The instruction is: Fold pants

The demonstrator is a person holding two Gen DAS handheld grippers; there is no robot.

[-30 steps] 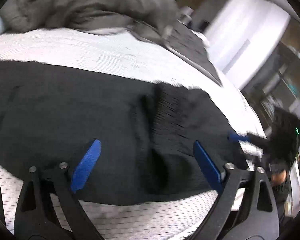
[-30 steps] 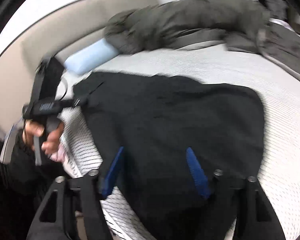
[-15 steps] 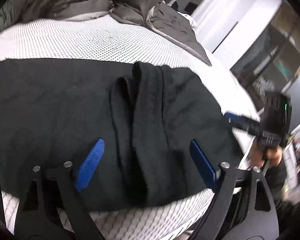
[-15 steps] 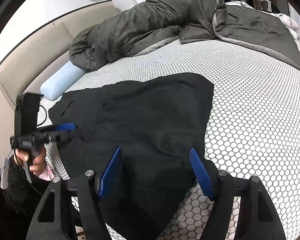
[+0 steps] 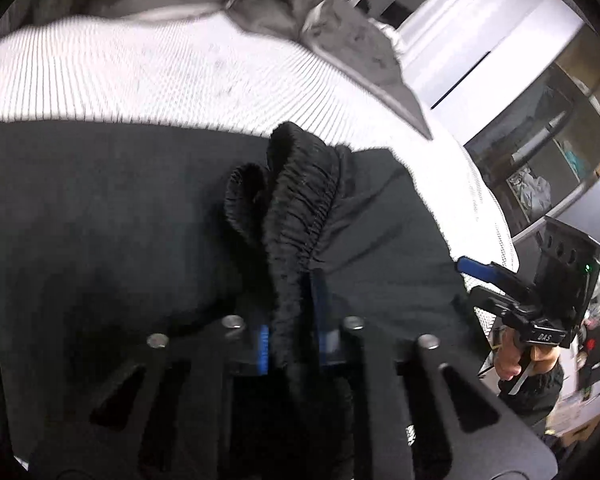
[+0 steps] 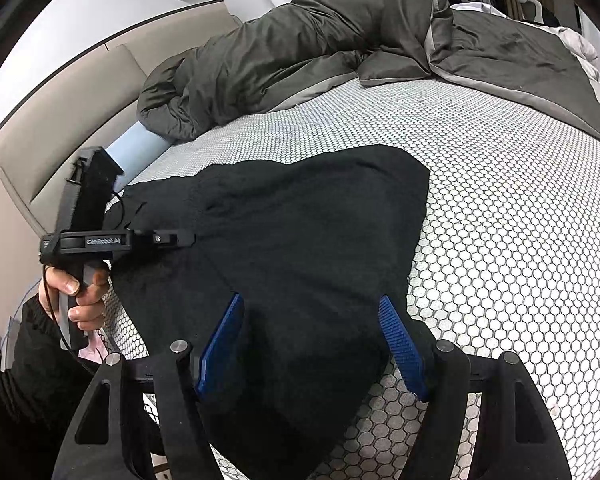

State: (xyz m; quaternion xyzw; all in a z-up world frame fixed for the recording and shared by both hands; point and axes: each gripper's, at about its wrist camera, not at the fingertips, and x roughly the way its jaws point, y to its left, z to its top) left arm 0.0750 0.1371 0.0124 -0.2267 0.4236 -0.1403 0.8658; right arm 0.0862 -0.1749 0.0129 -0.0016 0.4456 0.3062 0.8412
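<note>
The left gripper (image 5: 290,340) is clenched on a bunched ridge of the black fleece pants (image 5: 100,220): its two blue-padded fingers (image 5: 262,346) press in from either side of the gathered, ribbed waistband, which rises out of the jaws and runs away from the camera. The rest of that garment spreads flat to the left of the ridge and slopes off to the right. In the right wrist view the same gripper (image 6: 184,239) reaches in from the left edge of the cloth, held by a bare hand (image 6: 74,292) in a black sleeve.

There is one pair of pants (image 6: 300,248), lying on the white honeycomb-patterned mattress (image 6: 520,240) near its front edge. It is dark, matte and soft-napped, spread in a broad, roughly triangular sheet with a rounded far corner and a few shallow creases.

The right gripper (image 6: 312,344) is released, its two blue ribbed fingers (image 6: 400,344) spread wide over the near part of the fabric, with cloth lying between them; whether the pads touch it cannot be told. In the left wrist view this gripper (image 5: 476,276) sits at the right border of the pants.

Beyond the pants lie one crumpled olive-grey duvet (image 6: 300,48) and one pale blue bolster pillow (image 6: 136,150), against a beige padded headboard (image 6: 60,120).
</note>
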